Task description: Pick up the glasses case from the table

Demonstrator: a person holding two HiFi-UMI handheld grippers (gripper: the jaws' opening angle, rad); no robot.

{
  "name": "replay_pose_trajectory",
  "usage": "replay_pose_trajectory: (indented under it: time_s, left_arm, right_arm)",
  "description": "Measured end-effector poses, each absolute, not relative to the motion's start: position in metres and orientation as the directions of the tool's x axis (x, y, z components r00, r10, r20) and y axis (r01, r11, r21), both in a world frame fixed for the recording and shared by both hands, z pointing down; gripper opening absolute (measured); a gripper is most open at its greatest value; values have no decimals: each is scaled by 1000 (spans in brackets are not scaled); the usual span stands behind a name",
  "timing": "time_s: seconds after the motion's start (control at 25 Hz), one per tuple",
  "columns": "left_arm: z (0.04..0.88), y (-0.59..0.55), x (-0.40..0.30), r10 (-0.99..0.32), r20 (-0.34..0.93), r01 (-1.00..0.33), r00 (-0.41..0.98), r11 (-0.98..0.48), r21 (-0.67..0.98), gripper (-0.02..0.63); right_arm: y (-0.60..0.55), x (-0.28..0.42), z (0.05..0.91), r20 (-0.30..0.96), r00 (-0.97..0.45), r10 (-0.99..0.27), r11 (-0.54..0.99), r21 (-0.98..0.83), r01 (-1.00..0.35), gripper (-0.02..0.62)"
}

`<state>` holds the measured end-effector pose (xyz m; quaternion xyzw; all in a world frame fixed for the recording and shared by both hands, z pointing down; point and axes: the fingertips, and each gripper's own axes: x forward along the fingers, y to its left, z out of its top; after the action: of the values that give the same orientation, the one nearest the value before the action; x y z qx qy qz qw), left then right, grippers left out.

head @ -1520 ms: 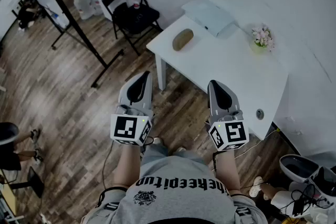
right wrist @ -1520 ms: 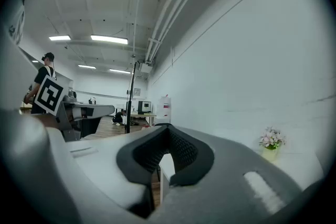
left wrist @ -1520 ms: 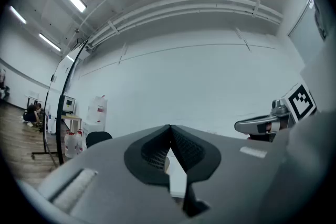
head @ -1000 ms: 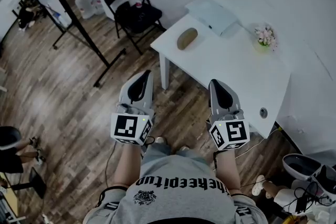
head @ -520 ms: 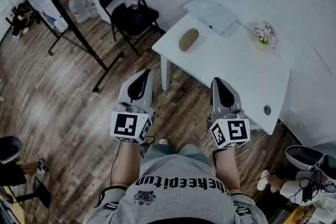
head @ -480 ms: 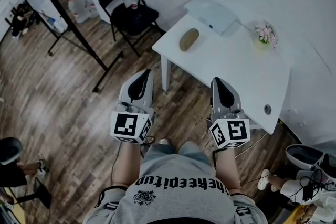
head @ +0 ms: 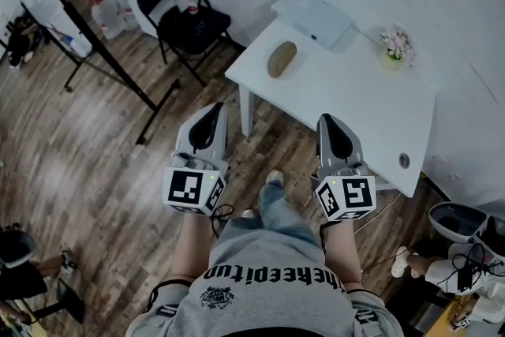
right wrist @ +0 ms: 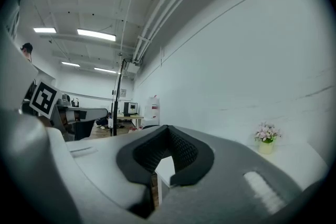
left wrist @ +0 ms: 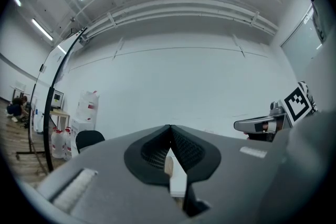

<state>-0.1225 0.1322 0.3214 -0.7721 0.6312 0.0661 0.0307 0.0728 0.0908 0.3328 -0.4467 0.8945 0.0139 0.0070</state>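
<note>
The glasses case (head: 282, 58), a tan oval, lies near the left corner of the white table (head: 355, 102) in the head view. Both grippers hang over the wooden floor short of the table. My left gripper (head: 214, 107) points toward the table's near-left leg, shut and holding nothing. My right gripper (head: 325, 120) sits at the table's near edge, also shut with nothing in it. In the left gripper view the jaws (left wrist: 169, 128) meet at the tips, and a tan sliver of the case (left wrist: 168, 165) shows through the gap below them. The right gripper view shows the jaws (right wrist: 167, 127) closed in the same way.
A black folding chair (head: 185, 16) stands left of the table. A flat white box (head: 312, 18) and a small flower pot (head: 397, 46) sit on the table's far side. A black stand pole (head: 87, 35) slants across the floor. My foot (head: 273, 179) is between the grippers.
Both grippers have drifted a little closer to the table, jaws still shut. A leg and foot have stepped forward between them. The case has not moved.
</note>
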Motion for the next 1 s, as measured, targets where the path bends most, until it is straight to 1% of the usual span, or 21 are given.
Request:
replay_pose_trajectory:
  time_s: [0.36, 1.0]
  left_arm:
    - [318, 89, -127, -973, -138, -981, 186, -191, 27, 18]
    - [317, -36, -114, -978, -117, -984, 172, -176, 26, 18]
  right_arm:
    - [44, 63, 334, -21, -617, -786, 617, 8, -787, 3]
    - [-86, 65, 331, -5, -653, -757, 653, -5, -757, 3]
